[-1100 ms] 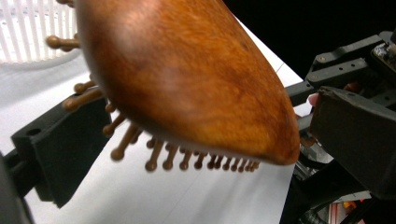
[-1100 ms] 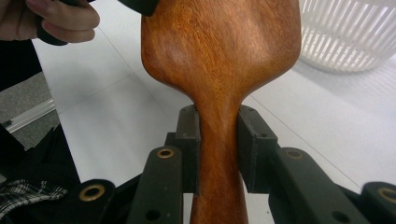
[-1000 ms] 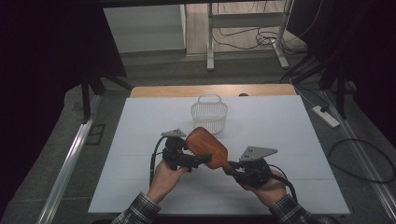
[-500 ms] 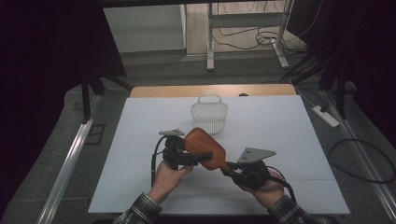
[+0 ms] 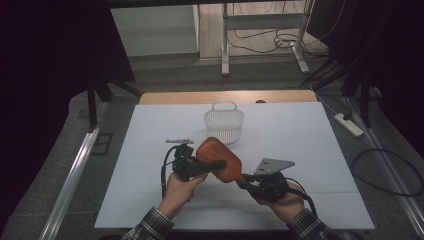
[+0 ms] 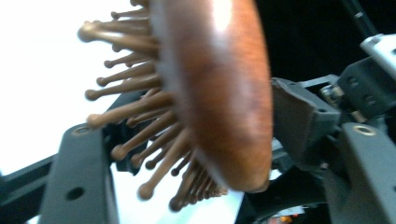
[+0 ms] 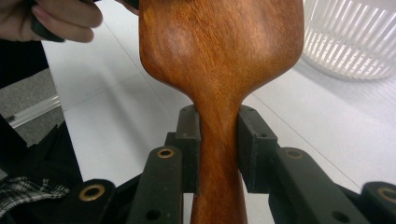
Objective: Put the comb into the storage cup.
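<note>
Apparently the step in hand is a handover of the wooden hairbrush [image 5: 218, 159] from one gripper to the other, carried out in the air just on the person's side of the white basket [image 5: 223, 123], which stands on the white table [image 5: 310, 130]. The right gripper [image 7: 218, 140] is clamped on the brush's narrow neck, a pad pressing on each side of the handle just below the paddle, so the brush is held up with its smooth wooden back toward that camera and the basket beyond it.

The left gripper [image 5: 210, 165] comes in from the side away from the right one. Its jaws have just been closing, with the paddle between them: in the left gripper view one jaw stands among the round-tipped bristles [image 6: 135, 121] and the other lies against the polished back. Whether both pads already press firmly cannot be told from that blurred view, though the gap looks all but taken up.

The next move seems to call for the left grip to be made sure on the head before the right pads let go of the neck; after that the brush could be carried toward the basket. Bristles give under a pad, so the hold may slip.
</note>
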